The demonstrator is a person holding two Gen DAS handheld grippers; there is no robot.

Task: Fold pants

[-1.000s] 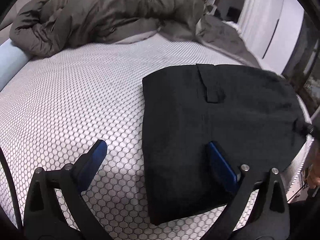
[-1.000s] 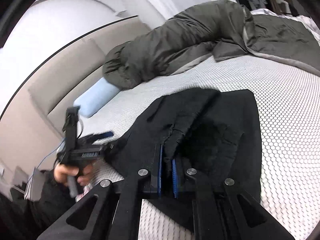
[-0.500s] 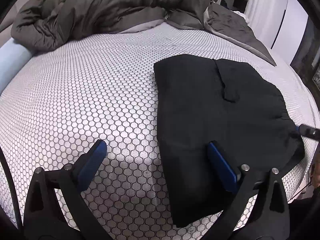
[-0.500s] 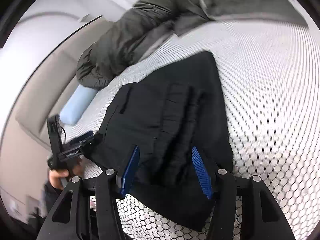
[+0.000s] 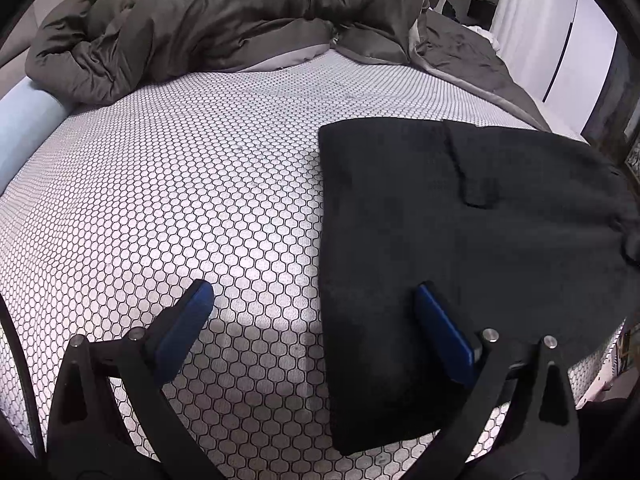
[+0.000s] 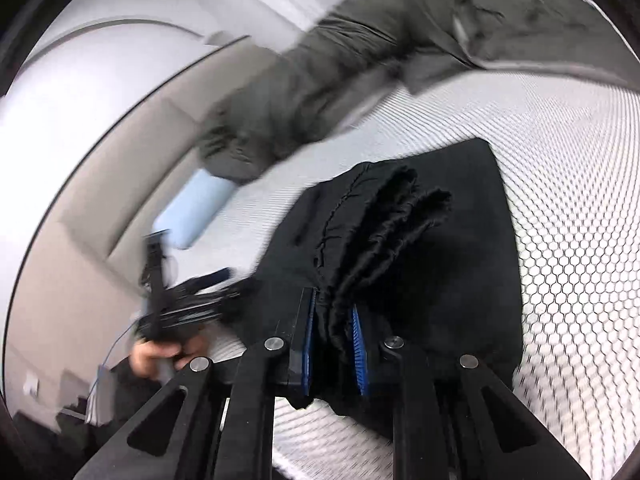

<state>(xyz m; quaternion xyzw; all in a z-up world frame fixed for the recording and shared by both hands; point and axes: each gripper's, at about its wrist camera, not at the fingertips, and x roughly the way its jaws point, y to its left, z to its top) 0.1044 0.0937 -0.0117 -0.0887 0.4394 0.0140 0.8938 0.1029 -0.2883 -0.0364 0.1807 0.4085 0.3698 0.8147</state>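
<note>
Bed [image 5: 168, 184]: white cover with a black honeycomb print, seen in both wrist views.

Duvet [image 5: 224, 20]: grey-brown, bunched along the far side of the bed.

Bolster [image 5: 24, 128]: pale blue, at the left edge in the left wrist view, partly under the duvet's end.

Headboard [image 6: 132, 152]: beige panels, blurred, in the right wrist view.

Pants [image 5: 460, 248]: black, folded into a flat block on the right part of the bed near its edge; a narrow flap shows on the top layer. In the right wrist view one gathered end [image 6: 384, 224] is raised off the flat part.

Left gripper [image 5: 312, 300]: jaws spread wide, holding nothing; left blue pad over bare cover, right blue pad over the pants' near part. Whether it touches the cloth cannot be told.

Right gripper [image 6: 334, 328]: blue pads pressed onto the gathered end of the pants, pinching the bunched cloth between them.

Hand [image 6: 160, 354]: grips the left gripper's handle, blurred, beside the bed.
</note>
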